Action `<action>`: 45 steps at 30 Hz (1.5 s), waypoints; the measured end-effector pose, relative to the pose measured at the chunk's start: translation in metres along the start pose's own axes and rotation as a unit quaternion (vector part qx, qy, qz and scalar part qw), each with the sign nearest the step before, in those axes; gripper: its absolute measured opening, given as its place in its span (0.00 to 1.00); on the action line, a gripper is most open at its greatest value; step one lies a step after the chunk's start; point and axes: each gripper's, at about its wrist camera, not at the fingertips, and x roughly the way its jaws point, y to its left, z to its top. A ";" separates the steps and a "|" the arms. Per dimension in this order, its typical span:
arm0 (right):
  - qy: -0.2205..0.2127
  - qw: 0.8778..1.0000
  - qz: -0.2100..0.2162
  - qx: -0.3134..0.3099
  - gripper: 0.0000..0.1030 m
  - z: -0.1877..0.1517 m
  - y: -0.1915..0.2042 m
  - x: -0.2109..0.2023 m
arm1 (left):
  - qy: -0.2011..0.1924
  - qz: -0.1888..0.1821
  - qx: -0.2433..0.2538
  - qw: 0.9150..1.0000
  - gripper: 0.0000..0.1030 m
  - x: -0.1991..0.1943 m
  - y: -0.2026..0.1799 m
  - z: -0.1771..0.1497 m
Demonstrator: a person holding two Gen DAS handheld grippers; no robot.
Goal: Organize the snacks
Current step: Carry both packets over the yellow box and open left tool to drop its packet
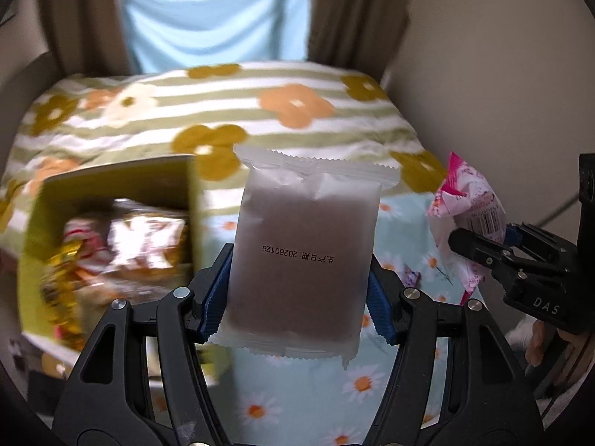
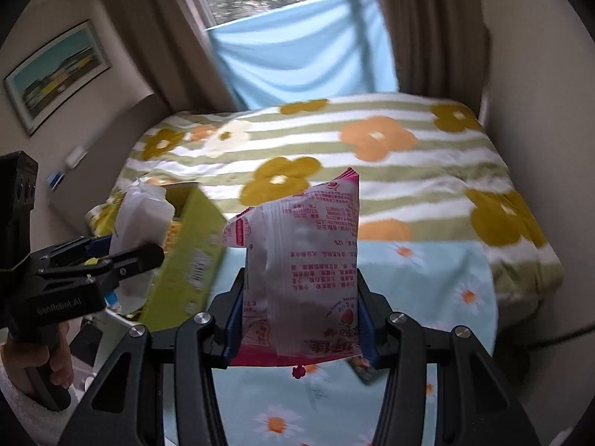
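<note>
Frosted, one translucent packet (image 1: 301,256) sits clamped upright in the left gripper (image 1: 297,297), one pink-and-white packet (image 2: 303,282) likewise in the right gripper (image 2: 301,319), beside one yellow-green box (image 1: 111,245).

- Frosted packet (image 1: 301,260): matt, translucent plastic film with crimped, saw-toothed end seals.
- Pink-and-white packet (image 2: 308,271): glossy, crinkled printed film.
- Yellow-green box (image 1: 111,260) at nine o'clock in the left view: smooth card, holding shiny gold foil wrappers (image 1: 65,260).
- Gripper fingers (image 1: 214,297): matt black plastic, ribbed blue pads, bright metal pins.
- Bedcover (image 2: 409,278): soft printed cloth, lightly creased.
- Curtains (image 2: 427,26) at twelve o'clock: matt woven cloth.
</note>
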 end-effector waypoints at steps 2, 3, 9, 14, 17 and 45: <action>-0.006 1.000 0.011 -0.014 0.45 0.006 0.027 0.002 | -0.009 0.007 -0.012 1.000 0.59 -0.014 0.022 -0.002; -0.007 1.000 0.017 -0.019 0.45 0.006 0.037 0.003 | -0.014 0.010 -0.019 1.000 0.59 -0.023 0.037 -0.004; -0.012 0.998 0.041 -0.038 0.45 0.011 0.112 0.020 | -0.024 0.027 -0.056 0.998 0.59 -0.054 0.127 -0.016; -0.006 0.997 0.059 -0.040 0.45 0.014 0.167 0.048 | -0.016 0.052 -0.061 0.997 0.59 -0.066 0.188 -0.033; 0.000 0.997 0.063 -0.037 0.45 0.013 0.194 0.066 | -0.004 0.051 -0.063 0.997 0.59 -0.059 0.216 -0.042; 0.055 0.998 0.019 0.008 0.45 -0.006 0.222 0.119 | 0.025 0.039 -0.035 0.998 1.00 -0.024 0.275 -0.060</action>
